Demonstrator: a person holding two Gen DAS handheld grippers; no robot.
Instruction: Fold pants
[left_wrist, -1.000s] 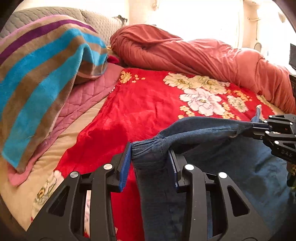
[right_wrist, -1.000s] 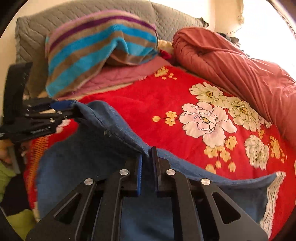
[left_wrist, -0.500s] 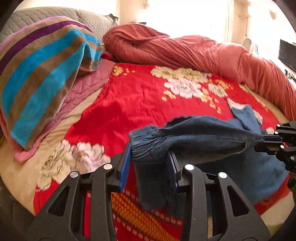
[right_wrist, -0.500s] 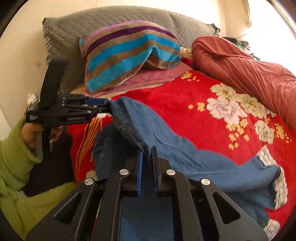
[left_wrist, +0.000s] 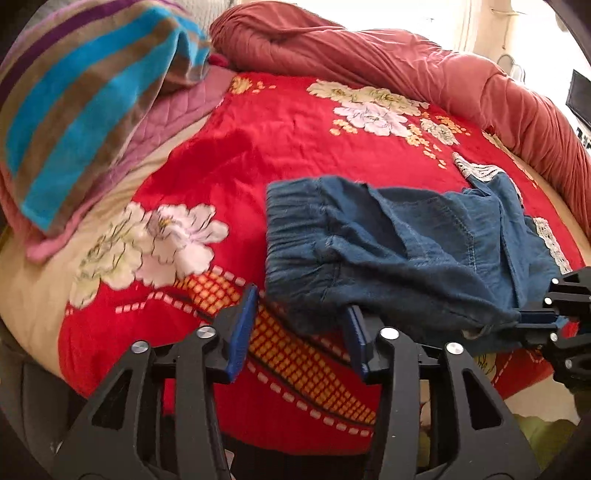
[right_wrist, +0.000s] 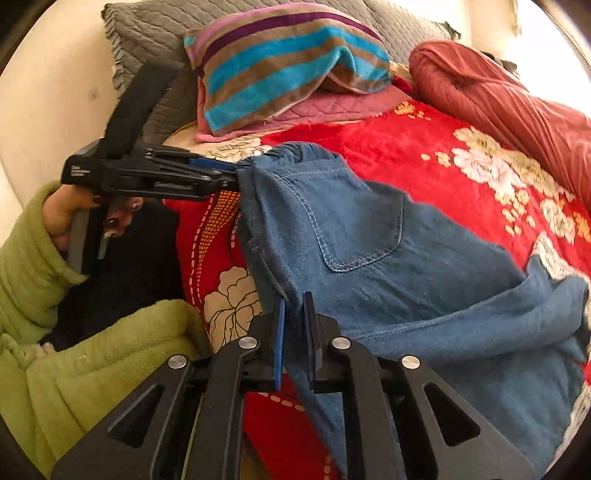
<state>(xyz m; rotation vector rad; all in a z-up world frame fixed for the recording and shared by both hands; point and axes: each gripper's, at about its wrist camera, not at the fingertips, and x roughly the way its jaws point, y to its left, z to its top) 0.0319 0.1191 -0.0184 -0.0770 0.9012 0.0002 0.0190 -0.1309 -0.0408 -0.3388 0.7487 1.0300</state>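
Observation:
Blue denim pants (left_wrist: 388, 254) with an elastic waistband lie bunched on the red floral blanket (left_wrist: 295, 147). My left gripper (left_wrist: 301, 326) is open, its jaws spread at the near edge of the waistband; the cloth rests just beyond them. In the right wrist view the left gripper (right_wrist: 231, 175) sits at the waistband's left corner. My right gripper (right_wrist: 293, 334) is shut on the pants' edge (right_wrist: 369, 251), near the back pocket. In the left wrist view the right gripper (left_wrist: 517, 317) pinches the right end of the pants.
A striped towel (right_wrist: 280, 66) lies on a pink quilted pillow (left_wrist: 166, 122) at the back left. A rolled rust-red duvet (left_wrist: 406, 62) runs along the far and right side. My green sleeve (right_wrist: 92, 362) is at the bed's near edge.
Both grippers pulled back toward the bed's near edge and lowered the pants onto the blanket. My left gripper opened and let go of the waistband. The right stayed shut on the cloth.

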